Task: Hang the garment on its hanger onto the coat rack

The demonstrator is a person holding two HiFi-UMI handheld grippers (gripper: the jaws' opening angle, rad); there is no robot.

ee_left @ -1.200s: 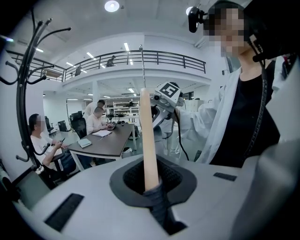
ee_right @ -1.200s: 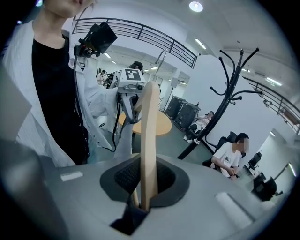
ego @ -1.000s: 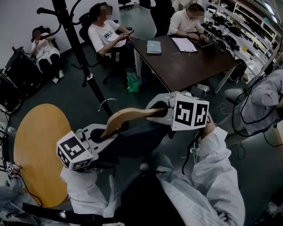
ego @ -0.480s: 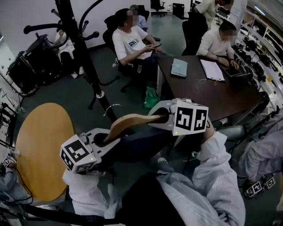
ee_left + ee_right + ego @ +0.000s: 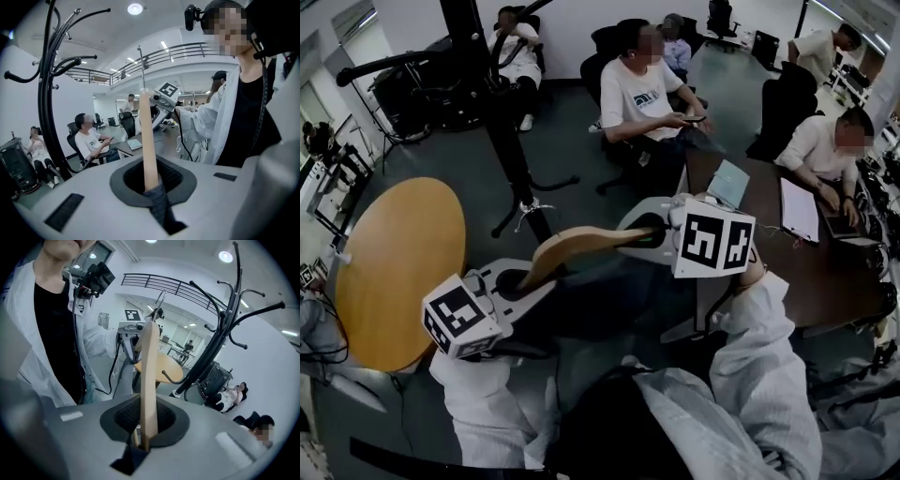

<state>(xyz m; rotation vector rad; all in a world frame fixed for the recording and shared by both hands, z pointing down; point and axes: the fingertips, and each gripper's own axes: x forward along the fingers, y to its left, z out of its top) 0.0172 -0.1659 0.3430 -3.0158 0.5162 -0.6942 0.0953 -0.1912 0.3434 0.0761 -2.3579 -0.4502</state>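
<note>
A wooden hanger (image 5: 581, 246) with a dark garment (image 5: 600, 298) draped under it is held level between both grippers. My left gripper (image 5: 514, 284) is shut on the hanger's left end, where fabric is pinched in with the wood (image 5: 146, 140). The right end (image 5: 149, 380) is clamped by my right gripper (image 5: 651, 234), also shut. The hanger's metal hook (image 5: 530, 208) points away from me. Just beyond it rises the black coat rack (image 5: 502, 122), its curved arms showing in the left gripper view (image 5: 47, 93) and the right gripper view (image 5: 220, 333).
A round wooden table (image 5: 394, 258) stands at the left, close to the rack's foot. A dark desk (image 5: 806, 262) with papers and a laptop is at the right. Several people sit on chairs behind the rack and at the desk.
The head view has swung, so the room has slid right and the round table sits higher. Both grippers keep the same hold on the hanger, which stays near the rack pole.
</note>
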